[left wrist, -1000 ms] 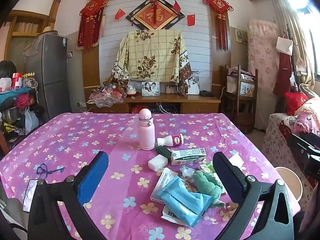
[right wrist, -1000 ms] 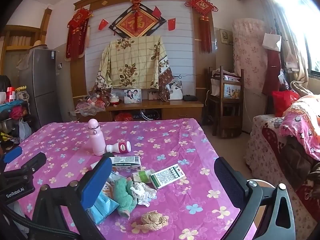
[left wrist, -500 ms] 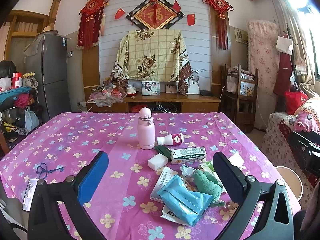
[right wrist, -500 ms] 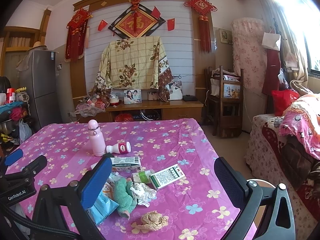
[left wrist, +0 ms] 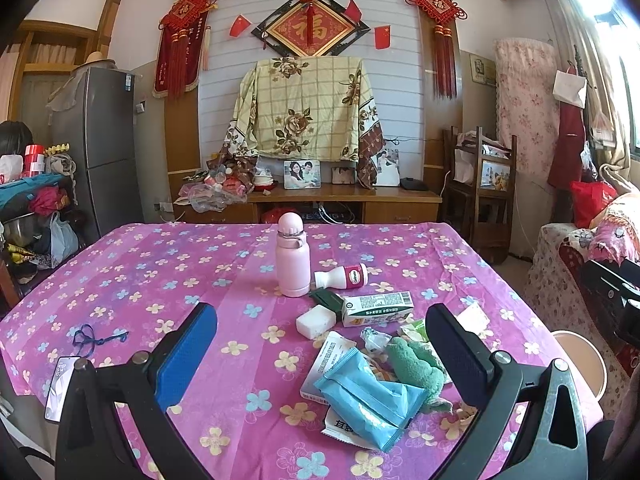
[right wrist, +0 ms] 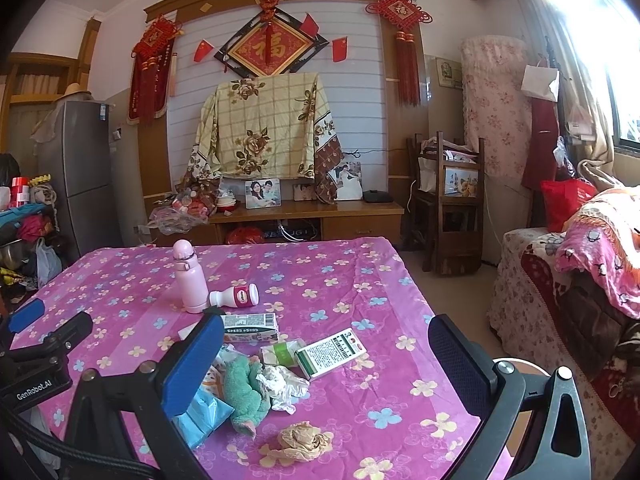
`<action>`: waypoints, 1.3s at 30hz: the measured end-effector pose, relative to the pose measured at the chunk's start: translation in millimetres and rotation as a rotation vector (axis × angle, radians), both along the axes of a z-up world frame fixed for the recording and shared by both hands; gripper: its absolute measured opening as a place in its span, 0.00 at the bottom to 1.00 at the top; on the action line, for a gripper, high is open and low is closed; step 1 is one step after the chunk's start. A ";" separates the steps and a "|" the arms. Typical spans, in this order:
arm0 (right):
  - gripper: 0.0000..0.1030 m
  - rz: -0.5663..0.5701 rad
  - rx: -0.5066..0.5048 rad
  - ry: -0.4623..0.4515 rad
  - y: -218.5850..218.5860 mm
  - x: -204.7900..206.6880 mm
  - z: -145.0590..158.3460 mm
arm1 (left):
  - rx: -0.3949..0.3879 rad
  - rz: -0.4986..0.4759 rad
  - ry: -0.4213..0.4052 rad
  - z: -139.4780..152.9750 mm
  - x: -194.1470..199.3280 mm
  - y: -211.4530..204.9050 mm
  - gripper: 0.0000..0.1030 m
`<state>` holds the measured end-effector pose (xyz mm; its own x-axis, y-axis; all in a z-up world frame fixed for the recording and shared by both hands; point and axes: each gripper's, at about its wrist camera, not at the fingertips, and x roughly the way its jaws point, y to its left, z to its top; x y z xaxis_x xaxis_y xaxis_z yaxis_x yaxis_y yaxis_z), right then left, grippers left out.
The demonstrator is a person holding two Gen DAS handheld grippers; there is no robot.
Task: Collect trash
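left gripper (left wrist: 320, 344): spread wide, empty | right gripper (right wrist: 326, 360): spread wide, empty | litter (right wrist: 280, 364) lower centre | tablecloth (right wrist: 360, 280) bare upper frame

Smooth printed cloth tablecloth (right wrist: 352, 280), glossy plastic bottle (right wrist: 188, 280), crumpled paper wad (right wrist: 304, 442).

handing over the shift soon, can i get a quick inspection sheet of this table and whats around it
surface: table under pink flowered cloth.
job's things: crumpled tan wrapper, white crumpled paper, green-and-white box, milk carton, blue wipes pack, small bottle lying on its side.
clutter: upright pink flask, green cloth, phone at the near edge, blue string.
grippers: left gripper and right gripper open, empty.
cables: nothing seen on the table.
surroundings: fridge, bin beside the table.
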<state>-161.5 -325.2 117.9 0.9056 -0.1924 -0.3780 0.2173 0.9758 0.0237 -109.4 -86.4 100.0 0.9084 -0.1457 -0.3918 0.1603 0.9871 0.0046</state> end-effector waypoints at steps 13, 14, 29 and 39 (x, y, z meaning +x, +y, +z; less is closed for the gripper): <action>1.00 0.000 0.013 0.020 -1.7 0.5 -3.8 | -0.003 0.002 0.004 -2.8 1.7 -0.9 1.00; 1.00 0.000 0.008 0.018 -1.8 0.1 -4.7 | -0.003 0.002 0.005 -3.5 1.6 -2.1 1.00; 1.00 0.000 0.040 0.079 -2.1 4.8 -9.8 | -0.003 -0.015 0.038 -10.9 5.5 -9.5 1.00; 1.00 0.000 0.004 0.082 -1.6 7.0 -10.7 | -0.002 -0.009 0.048 -14.0 9.1 -9.2 1.00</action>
<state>-154.5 -326.9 107.2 0.8715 -0.1912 -0.4516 0.2190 0.9757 0.0095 -100.3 -95.6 86.0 0.8874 -0.1545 -0.4343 0.1691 0.9856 -0.0050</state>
